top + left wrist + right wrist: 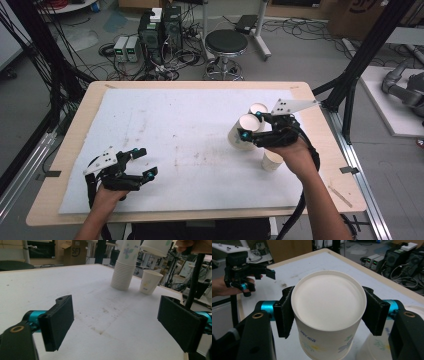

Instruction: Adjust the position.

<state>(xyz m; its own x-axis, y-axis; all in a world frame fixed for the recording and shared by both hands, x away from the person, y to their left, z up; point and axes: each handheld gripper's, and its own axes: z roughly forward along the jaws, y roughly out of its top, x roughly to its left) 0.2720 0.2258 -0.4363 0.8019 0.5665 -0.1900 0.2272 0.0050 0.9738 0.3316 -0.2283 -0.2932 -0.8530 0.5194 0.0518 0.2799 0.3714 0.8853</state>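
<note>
My right gripper [329,312] clamps 1 inverted paper cup [328,315] above the cup stack [258,111], near the table's right edge [327,150]. My left gripper [142,162] is released over bare white mat [190,130], with room all around.

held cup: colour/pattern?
White paper cup with a faint blue-green floral print; clearest in the right gripper view.

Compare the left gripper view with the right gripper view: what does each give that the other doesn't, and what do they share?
Left gripper view: the left gripper open over the stained white mat with nothing between its jaws, and the cup stack with a single cup standing beside it.

Right gripper view: the right gripper clamped on the sides of the held cup, one round end facing the camera, and the left gripper whole, in a hand farther off.

Shared: the held cup, the mat, and perhaps the stack, cropped at the right gripper view's lower right.
</note>
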